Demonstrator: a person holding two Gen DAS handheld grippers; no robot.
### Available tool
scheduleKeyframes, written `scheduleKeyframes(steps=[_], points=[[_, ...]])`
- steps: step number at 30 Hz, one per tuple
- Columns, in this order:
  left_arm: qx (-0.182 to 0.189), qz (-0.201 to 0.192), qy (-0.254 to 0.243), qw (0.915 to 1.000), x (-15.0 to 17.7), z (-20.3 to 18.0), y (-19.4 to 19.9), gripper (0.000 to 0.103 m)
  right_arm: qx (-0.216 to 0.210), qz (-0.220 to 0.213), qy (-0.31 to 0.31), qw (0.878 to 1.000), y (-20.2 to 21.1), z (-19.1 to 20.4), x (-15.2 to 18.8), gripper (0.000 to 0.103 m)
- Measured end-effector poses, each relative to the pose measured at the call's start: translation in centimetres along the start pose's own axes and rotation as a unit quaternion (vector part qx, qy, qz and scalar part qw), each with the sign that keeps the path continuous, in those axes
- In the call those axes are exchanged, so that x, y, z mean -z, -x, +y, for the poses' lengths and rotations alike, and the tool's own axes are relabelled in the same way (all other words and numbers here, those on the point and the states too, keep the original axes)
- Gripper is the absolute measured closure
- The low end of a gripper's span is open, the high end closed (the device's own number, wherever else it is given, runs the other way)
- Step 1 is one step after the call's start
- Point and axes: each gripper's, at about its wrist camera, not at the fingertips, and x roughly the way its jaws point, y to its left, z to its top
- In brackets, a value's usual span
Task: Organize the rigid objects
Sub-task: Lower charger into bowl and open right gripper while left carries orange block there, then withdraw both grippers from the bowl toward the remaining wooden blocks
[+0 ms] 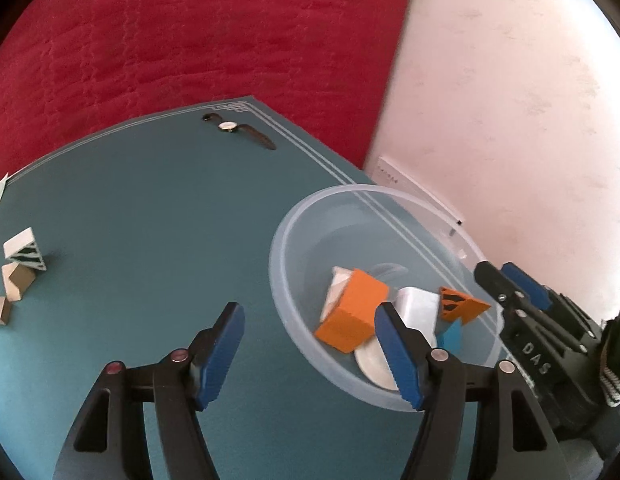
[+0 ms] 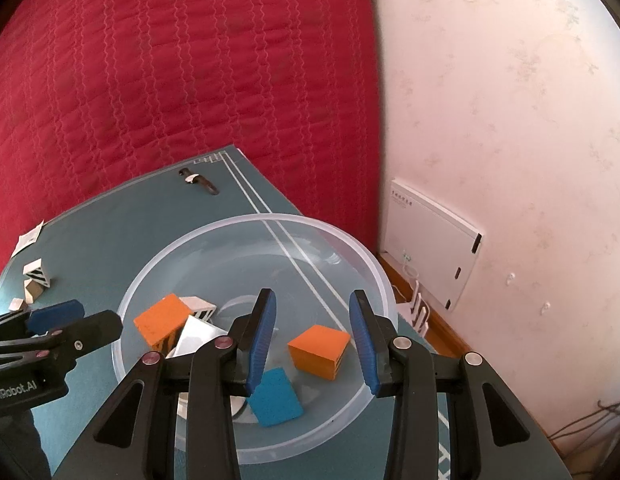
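**A:** Left wrist view: left gripper (image 1: 310, 316) has its jaws apart, nothing between them. The orange block (image 1: 352, 314) lies tilted in the clear bowl (image 1: 294, 216), long axis slanting up-right. I'd back out over the rim.

**B:** Right wrist view: right gripper (image 2: 312, 336) jaws part-open, empty, above the bowl (image 2: 158, 268). Striped block (image 2: 37, 274) is still on the mat (image 2: 142, 208).
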Motion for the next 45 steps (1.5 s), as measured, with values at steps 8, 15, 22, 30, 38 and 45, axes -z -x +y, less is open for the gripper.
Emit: scheduleKeyframes(steps=[8,15,22,30,38,45], points=[[-0.038,-0.004,-0.003,0.9993,0.6,0.7,0.1,0.027,-0.002,-0.002,0.003,1.000,0.5,0.2,0.3,0.063],[-0.077,-0.013,-0.004,0.9969,0.8,1.3,0.2,0.012,-0.003,-0.002,0.004,1.000,0.9,0.6,0.7,0.063],[-0.092,-0.021,0.000,0.9955,1.0,2.2,0.8,0.008,-0.005,-0.005,0.014,1.000,1.3,1.9,1.0,0.063],[-0.109,-0.032,0.006,0.9935,1.3,3.6,1.6,0.005,-0.010,-0.006,0.021,1.000,1.5,3.3,1.1,0.062],[-0.117,-0.036,0.023,0.9922,1.5,5.0,2.4,0.004,-0.020,-0.007,0.024,0.999,1.8,4.7,1.0,0.057],[-0.124,-0.037,0.038,0.9909,1.6,6.2,2.9,0.003,-0.034,-0.010,0.032,0.999,1.9,6.5,0.9,0.056]])
